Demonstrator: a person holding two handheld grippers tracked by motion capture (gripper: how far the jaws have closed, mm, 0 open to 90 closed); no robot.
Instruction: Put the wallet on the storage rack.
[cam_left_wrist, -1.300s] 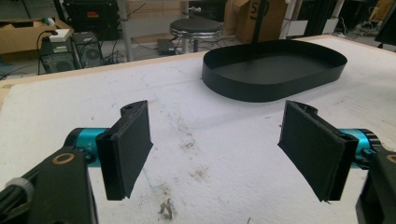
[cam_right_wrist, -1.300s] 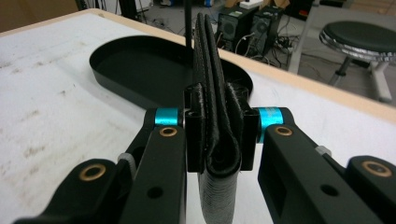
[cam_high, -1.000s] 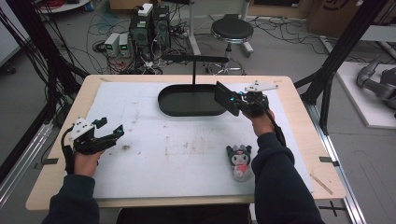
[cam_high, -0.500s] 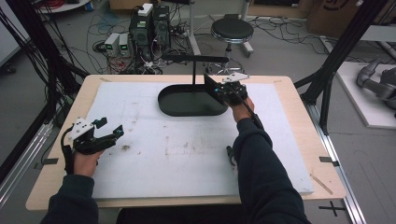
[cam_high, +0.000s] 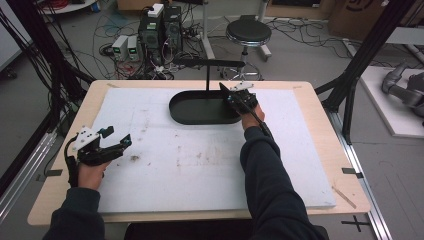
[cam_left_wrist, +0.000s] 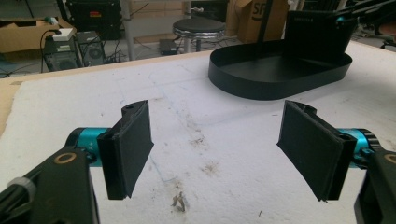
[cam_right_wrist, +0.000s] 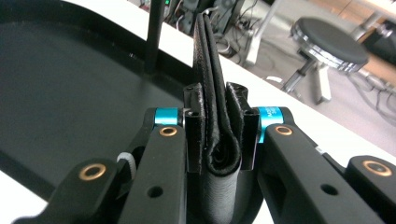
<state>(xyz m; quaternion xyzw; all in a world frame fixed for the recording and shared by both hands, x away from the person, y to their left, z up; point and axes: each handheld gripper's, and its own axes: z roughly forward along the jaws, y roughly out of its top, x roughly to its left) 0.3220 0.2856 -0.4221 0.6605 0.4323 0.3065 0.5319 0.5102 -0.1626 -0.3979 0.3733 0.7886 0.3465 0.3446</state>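
Since a second ago my right hand (cam_high: 248, 111) moved left and down to the black tray (cam_high: 190, 111), carrying the folded black wallet (cam_right_wrist: 215, 135). My right jaws squeezed the wallet tight, just over the tray's right end. My left jaws (cam_left_wrist: 224, 154) stayed wide open and empty on the worktop (cam_high: 200, 165). I think dropping it in came next.

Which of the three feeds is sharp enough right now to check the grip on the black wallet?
Right gripper view: the folded black wallet between the jaws is crisp, while the stool behind is soft and out of focus. High view: evenly lit but coarse, so the right gripper over the black tray reads as a dark blob. Left gripper view: jaws sharp, no glare on the white mat.
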